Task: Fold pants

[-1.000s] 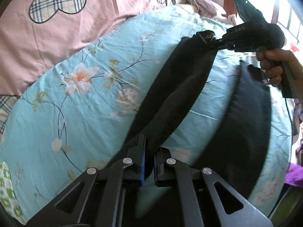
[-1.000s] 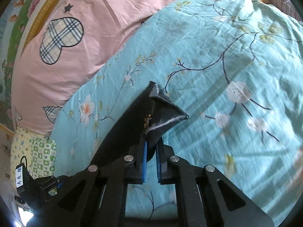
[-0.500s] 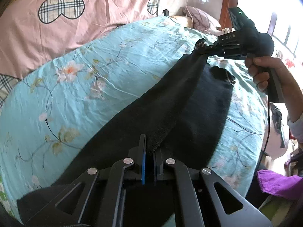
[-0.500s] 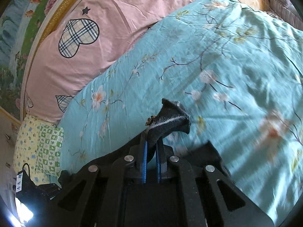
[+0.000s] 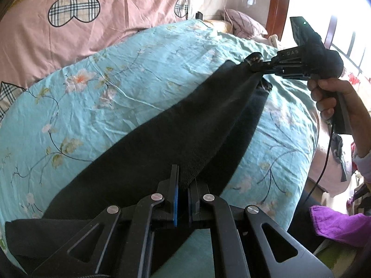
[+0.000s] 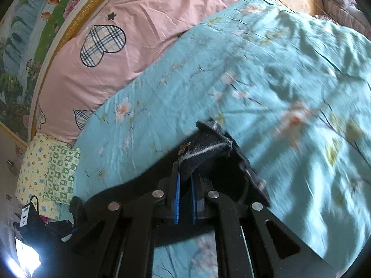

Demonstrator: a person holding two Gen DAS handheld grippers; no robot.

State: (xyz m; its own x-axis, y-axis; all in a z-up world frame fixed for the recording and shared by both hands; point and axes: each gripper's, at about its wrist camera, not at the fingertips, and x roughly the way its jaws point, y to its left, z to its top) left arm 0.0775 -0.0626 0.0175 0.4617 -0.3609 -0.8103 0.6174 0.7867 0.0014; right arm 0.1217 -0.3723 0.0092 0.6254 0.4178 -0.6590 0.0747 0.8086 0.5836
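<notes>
While clamped shut on pants [image 5: 176, 143] edges, left gripper [image 5: 183, 194] at 6 o'clock, right gripper [image 5: 257, 66] at 2: first lengthwise fold underway over bed [image 5: 116, 88]; laying down, further folds left.

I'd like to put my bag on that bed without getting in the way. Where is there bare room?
The free patch is the blue sheet between the pink quilt and the black pants. The near edge is crowded: the pants stretch between the left gripper and right gripper. Only a narrow strip of sheet shows beyond them.
</notes>
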